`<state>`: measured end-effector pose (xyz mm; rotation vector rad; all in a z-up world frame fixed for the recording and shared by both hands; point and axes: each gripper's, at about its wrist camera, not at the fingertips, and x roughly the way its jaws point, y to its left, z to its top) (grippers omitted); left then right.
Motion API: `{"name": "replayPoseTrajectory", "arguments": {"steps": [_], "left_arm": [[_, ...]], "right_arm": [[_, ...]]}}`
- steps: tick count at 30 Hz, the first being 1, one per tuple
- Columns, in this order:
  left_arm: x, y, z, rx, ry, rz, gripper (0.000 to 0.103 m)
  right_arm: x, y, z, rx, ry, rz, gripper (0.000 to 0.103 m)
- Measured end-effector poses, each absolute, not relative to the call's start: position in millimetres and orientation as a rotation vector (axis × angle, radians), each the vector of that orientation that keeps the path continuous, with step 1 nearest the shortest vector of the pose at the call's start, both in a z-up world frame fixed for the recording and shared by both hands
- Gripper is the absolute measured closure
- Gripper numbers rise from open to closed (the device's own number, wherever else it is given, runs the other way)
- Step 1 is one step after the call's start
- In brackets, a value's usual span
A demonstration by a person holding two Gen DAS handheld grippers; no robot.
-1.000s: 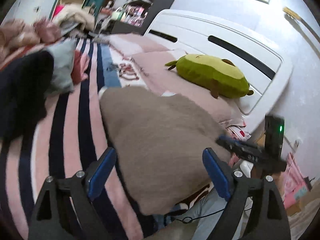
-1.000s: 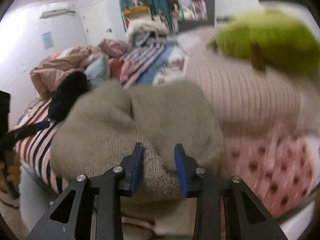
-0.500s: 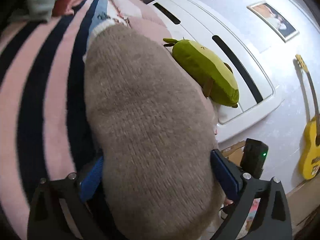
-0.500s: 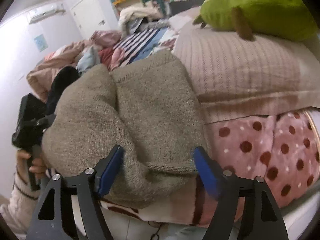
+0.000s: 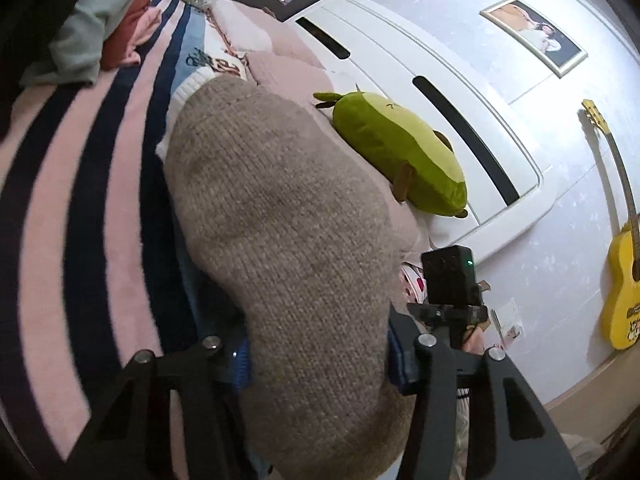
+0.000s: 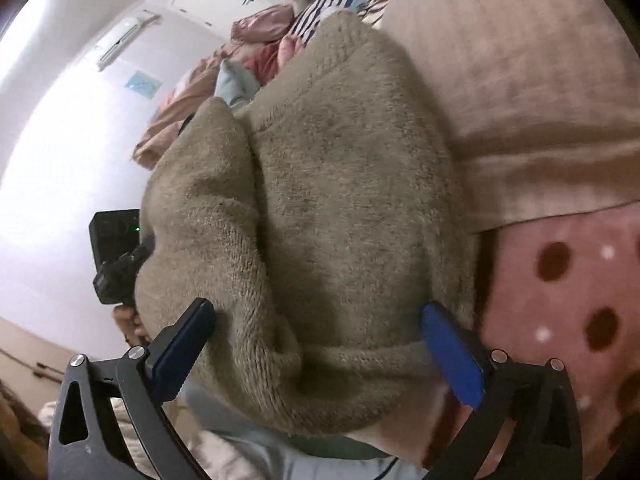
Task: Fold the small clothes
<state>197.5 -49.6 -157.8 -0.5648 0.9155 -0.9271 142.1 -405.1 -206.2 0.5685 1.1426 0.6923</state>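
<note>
A taupe knitted sweater [image 5: 280,216] lies folded on the striped bed, its near end bulging between the fingers of my left gripper [image 5: 320,364]. The left jaws stand apart around the thick knit, with the blue pads [image 5: 240,364] pressed against its sides. In the right wrist view the same sweater [image 6: 340,184] lies with a folded layer on its left. My right gripper [image 6: 320,344] is wide open, its blue pads [image 6: 452,356] on either side of the sweater's near hem. The other gripper's camera shows in each view.
A green avocado plush [image 5: 400,160] lies on pink pillows by the white headboard [image 5: 440,92]. A heap of other clothes [image 5: 80,32] sits at the far left of the striped blanket [image 5: 60,208]. A polka-dot pink blanket [image 6: 568,292] lies right of the sweater. A yellow guitar [image 5: 624,280] leans on the wall.
My right gripper has opened from nearly shut on the hem to wide open. My left gripper has moved forward over the sweater's near end and narrowed around it.
</note>
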Motion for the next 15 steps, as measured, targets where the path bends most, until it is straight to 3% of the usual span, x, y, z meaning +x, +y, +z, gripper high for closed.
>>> {"name": "replayPoseTrajectory", "arguments": {"steps": [11, 15], "left_arm": [[176, 44, -143, -0.508, 0.879, -0.784, 0.055], [174, 86, -141, -0.504, 0.859, -0.728, 0.055]], "right_arm": [[152, -271, -218, 0.518, 1.208, 0.987, 0.001], [163, -222, -221, 0.493, 1.219, 1.029, 0.008]]}}
